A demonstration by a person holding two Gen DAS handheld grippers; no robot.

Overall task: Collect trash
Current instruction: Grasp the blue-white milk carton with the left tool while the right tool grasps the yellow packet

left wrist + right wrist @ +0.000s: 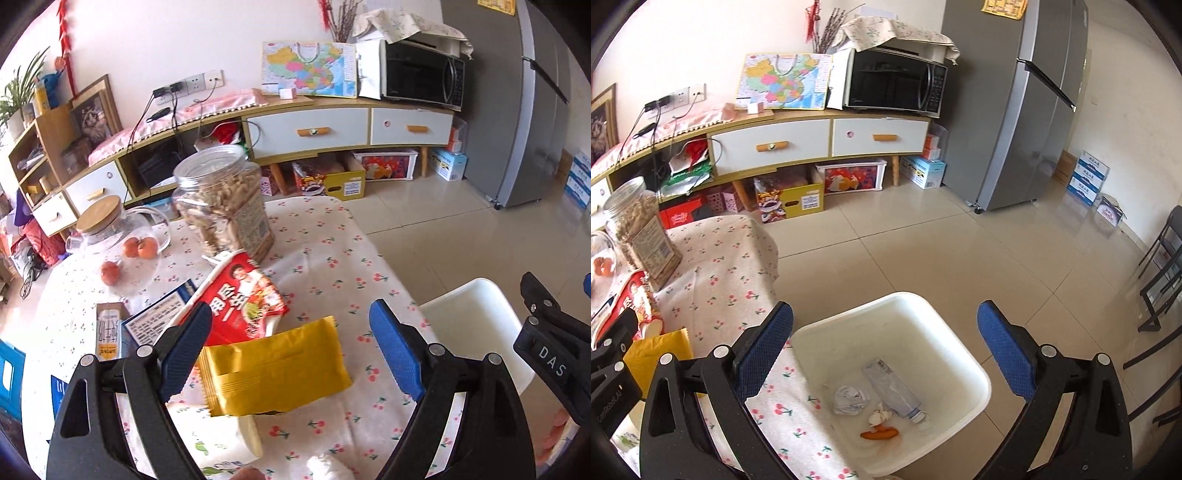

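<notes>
We see both claws wide open, gripping nothing.
Crinkly yellow foil wrapper (275, 367) lies flat on cherry-print tablecloth (332, 258), between left gripper (291, 350) fingers; right gripper (884, 350) hovers over white plastic bin (960, 332).

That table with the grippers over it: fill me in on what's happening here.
A person is clearing trash off the flowered table with two handheld grippers. The left gripper is open around a yellow wrapper lying on a white cup, not yet gripping it. The right gripper hangs open and empty over the white bin, which already holds a crushed bottle, crumpled paper and peel scraps.
</notes>
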